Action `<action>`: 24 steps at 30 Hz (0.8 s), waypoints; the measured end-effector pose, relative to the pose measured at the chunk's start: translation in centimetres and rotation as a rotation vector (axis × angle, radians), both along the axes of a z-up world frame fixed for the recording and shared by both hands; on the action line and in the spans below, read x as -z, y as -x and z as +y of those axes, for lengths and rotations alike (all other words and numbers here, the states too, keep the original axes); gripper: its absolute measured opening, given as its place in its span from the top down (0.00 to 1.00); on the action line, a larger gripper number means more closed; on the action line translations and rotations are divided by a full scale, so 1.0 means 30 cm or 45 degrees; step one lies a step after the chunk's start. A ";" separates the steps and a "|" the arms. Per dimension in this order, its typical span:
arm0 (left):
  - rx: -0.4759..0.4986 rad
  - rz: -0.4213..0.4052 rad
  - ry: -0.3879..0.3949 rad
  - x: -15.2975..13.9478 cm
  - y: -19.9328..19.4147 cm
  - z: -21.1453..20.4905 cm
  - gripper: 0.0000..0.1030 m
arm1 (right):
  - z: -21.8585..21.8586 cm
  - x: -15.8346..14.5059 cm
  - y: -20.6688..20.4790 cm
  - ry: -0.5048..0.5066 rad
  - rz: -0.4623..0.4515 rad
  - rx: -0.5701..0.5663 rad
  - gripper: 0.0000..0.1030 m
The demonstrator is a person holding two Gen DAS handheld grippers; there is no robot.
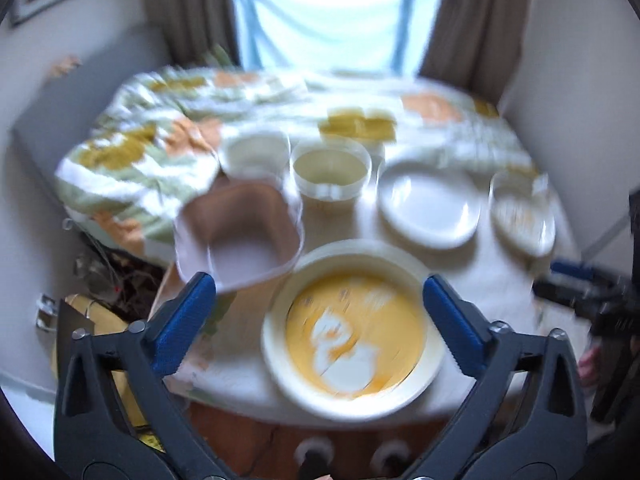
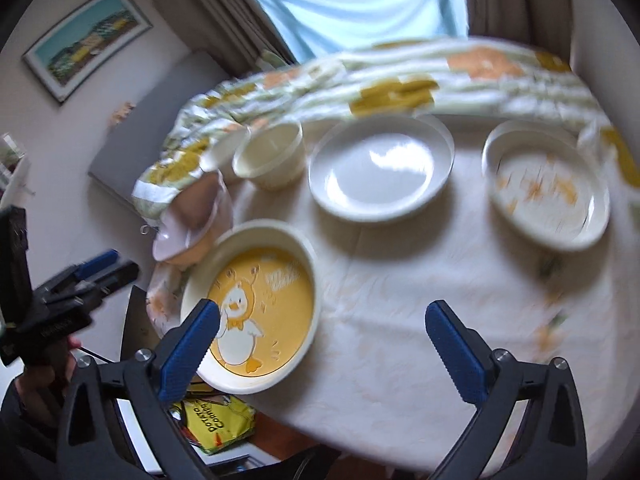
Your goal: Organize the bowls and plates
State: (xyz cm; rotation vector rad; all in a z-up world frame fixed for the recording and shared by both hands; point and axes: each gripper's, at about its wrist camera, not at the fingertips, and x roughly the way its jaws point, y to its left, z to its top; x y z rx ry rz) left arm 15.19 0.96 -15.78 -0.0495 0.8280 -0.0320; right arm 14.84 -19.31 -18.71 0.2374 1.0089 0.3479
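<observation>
1. The left gripper (image 1: pixel 318 304) hangs above the near edge of the round table (image 2: pixel 400 320), its blue-padded fingers (image 1: pixel 186 322) spread wide and holding nothing
2. The right gripper (image 2: pixel 322 338) hovers over the near part of the same table, jaws likewise wide apart and empty
3. A yellow duck plate (image 2: pixel 256 304) with a cream rim sits at the near left edge of the table
4. Just behind it, at the left edge, a pink square container (image 1: pixel 240 232) stands tilted, touching or almost touching the duck plate's rim; its far side leans toward the bunched patterned cloth (image 2: pixel 400 80)
5. Two round cream tubs (image 1: pixel 330 172) stand side by side behind the pink container, toward the far left
6. A plain white plate (image 2: pixel 380 168) lies in the middle of the far half, near the right-hand tub
7. A white plate with orange specks (image 2: pixel 548 188) lies toward the far right edge, apart from the plain one
8. The patterned cloth is heaped along the far edge of the table
</observation>
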 end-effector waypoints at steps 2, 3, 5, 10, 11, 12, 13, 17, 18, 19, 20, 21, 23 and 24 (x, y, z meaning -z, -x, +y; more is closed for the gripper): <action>-0.018 -0.038 0.065 -0.039 -0.005 -0.051 0.00 | -0.055 -0.039 -0.023 0.020 -0.015 -0.046 0.01; -0.038 -0.036 0.093 -0.045 -0.015 -0.080 0.00 | -0.085 -0.056 -0.040 0.043 -0.011 -0.071 0.01; -0.060 -0.022 0.150 -0.049 -0.043 -0.124 0.00 | -0.123 -0.080 -0.069 0.103 -0.016 -0.117 0.01; -0.129 0.069 0.288 -0.007 -0.142 -0.193 0.00 | -0.226 -0.144 -0.176 0.237 -0.064 -0.193 0.01; -0.139 0.085 0.302 0.011 -0.159 -0.202 0.00 | -0.239 -0.151 -0.204 0.238 -0.066 -0.210 0.01; -0.145 0.096 0.314 0.026 -0.182 -0.211 0.00 | -0.256 -0.152 -0.229 0.239 -0.066 -0.228 0.01; -0.149 0.106 0.325 0.041 -0.204 -0.221 0.00 | -0.273 -0.150 -0.262 0.261 -0.065 -0.232 0.01; -0.152 0.177 0.353 0.134 -0.323 -0.248 0.00 | -0.291 -0.115 -0.389 0.390 -0.034 -0.249 0.01; -0.152 0.195 0.357 0.161 -0.354 -0.256 0.00 | -0.297 -0.098 -0.427 0.389 -0.025 -0.261 0.01; -0.154 0.213 0.357 0.189 -0.385 -0.262 0.00 | -0.298 -0.084 -0.454 0.381 -0.010 -0.269 0.01; -0.159 0.245 0.357 0.226 -0.424 -0.272 0.01 | -0.299 -0.051 -0.501 0.363 0.028 -0.289 0.01; -0.162 0.266 0.359 0.250 -0.449 -0.275 0.03 | -0.300 -0.033 -0.525 0.352 0.045 -0.298 0.01; -0.170 0.329 0.373 0.319 -0.512 -0.285 0.10 | -0.298 0.020 -0.589 0.328 0.074 -0.324 0.01; -0.169 0.356 0.383 0.347 -0.536 -0.286 0.17 | -0.297 0.043 -0.612 0.321 0.086 -0.338 0.01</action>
